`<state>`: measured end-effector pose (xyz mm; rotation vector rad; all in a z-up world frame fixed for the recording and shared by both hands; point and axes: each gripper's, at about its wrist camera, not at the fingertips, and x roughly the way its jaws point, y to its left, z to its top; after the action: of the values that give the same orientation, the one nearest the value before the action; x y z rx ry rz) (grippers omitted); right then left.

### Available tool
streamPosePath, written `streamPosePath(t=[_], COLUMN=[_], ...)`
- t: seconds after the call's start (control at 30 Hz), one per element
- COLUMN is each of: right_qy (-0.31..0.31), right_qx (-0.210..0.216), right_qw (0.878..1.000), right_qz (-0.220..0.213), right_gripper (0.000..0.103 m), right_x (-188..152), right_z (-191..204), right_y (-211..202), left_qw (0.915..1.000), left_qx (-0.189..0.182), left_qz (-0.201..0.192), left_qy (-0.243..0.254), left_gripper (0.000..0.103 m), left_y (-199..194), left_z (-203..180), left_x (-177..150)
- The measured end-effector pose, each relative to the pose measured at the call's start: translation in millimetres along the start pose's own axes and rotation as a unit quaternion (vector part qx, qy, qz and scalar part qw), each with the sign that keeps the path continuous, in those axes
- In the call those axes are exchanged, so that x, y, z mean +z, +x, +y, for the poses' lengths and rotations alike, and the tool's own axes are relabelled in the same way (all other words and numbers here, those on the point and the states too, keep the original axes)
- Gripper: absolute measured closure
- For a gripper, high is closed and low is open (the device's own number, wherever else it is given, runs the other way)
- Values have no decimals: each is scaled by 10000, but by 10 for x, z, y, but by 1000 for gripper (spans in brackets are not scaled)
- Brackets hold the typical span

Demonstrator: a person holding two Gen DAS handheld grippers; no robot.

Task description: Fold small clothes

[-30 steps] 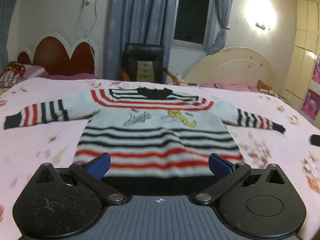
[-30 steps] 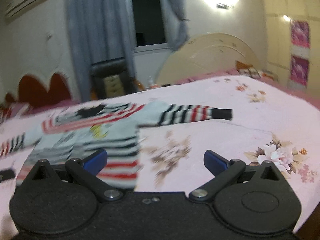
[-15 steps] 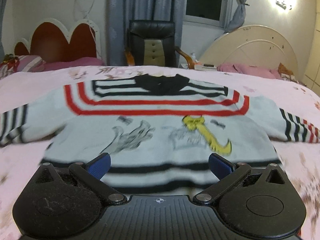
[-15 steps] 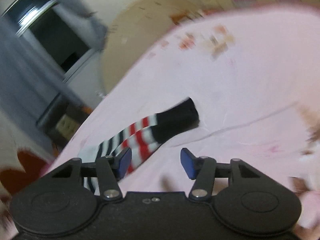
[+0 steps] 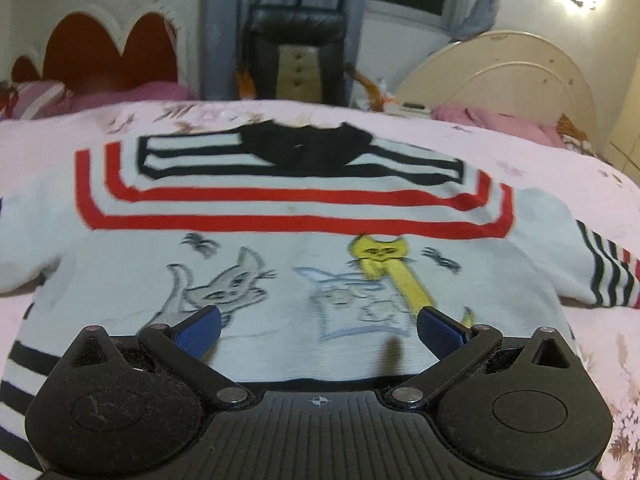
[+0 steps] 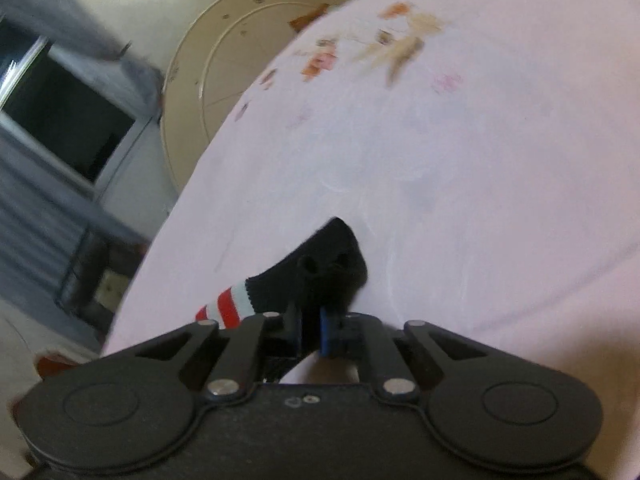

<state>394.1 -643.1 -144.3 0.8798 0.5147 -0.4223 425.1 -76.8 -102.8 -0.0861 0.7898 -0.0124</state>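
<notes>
1. Two blue fingers [image 5: 198, 330] of the left gripper [image 5: 318, 330] stand wide apart in the left wrist view, with nothing held between them. They hang just over the lower front of the small sweater [image 5: 296, 248].
2. The sweater lies flat and spread out on the pink bed [image 5: 592, 184], with its front side up. Its black collar [image 5: 304, 150] is at the far end. Red and black stripes run under the collar.
3. On its white middle there is a grey cat picture [image 5: 230, 280] to the left and a yellow cat picture [image 5: 380, 258] to the right.
4. One striped sleeve [image 5: 608, 276] reaches out toward the right edge of the view. The sleeve on the other side runs off the left edge.
5. Behind the bed are a black chair [image 5: 298, 48], a red headboard [image 5: 104, 52] on the left and a cream headboard [image 5: 504, 64] on the right.
6. In the right wrist view the picture is tilted. The right gripper [image 6: 316, 330] has its fingers nearly together, and they are closing on the black cuff [image 6: 340, 248] of the sleeve [image 6: 228, 306]. The cuff sits between them, pinched.
7. Red and white stripes of the sleeve show just left of the fingers. The cuff rests on the pink bed sheet [image 6: 460, 160]. A dark window [image 6: 68, 128] shows far off at the left.
</notes>
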Motion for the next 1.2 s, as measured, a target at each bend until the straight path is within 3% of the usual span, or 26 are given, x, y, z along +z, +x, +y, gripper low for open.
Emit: streamPosePath(t=[0.07, 0.17, 0.33, 0.53, 0.8, 0.83, 0.9, 0.93, 1.0, 1.2], right_qy=[-812, -1721, -2760, -3357, -3968, -4067, -4359, -4394, -4293, -3671], right_qx=[-155, 304, 1346, 2015, 2066, 2065, 2079, 2119, 2221, 1874], right_qw=[9963, 9840, 9515, 9160, 8817, 8753, 8639, 8620, 8681, 9058], right_qz=[-245, -338, 188, 879, 1497, 1607, 1428, 1374, 1129, 984], right_gripper=[96, 95, 96, 96, 94, 89, 81, 72, 66, 67], right_x=[-57, -296, -1079, -2098, -2976, -3018, -3066, -3041, -2953, -2632], right_z=[286, 815, 1811, 2707, 3209, 3225, 3228, 3226, 3148, 2708], right_y=[-76, -168, -157, -82, 161, 199, 118, 35, -155, -430], left_qw=[9998, 9991, 9974, 9958, 9924, 9917, 9904, 9901, 9888, 9790], left_qx=[159, 354, 536, 541, 51, -21, -196, -295, -583, -1675], left_qz=[-129, -113, -226, -282, -273, -265, -238, -232, -221, -20], left_qy=[-25, -203, -419, -677, -1198, -1257, -1350, -1356, -1355, -1161], left_gripper=[0, 0, 0, 0, 0, 0, 0, 0, 0, 4], left_y=[-48, -107, -302, -399, -312, -284, -214, -180, -87, 375], left_z=[121, 378, 855, 1303, 1634, 1662, 1658, 1634, 1527, 855], left_x=[29, 78, 99, 52, 21, 21, 30, 40, 87, 325])
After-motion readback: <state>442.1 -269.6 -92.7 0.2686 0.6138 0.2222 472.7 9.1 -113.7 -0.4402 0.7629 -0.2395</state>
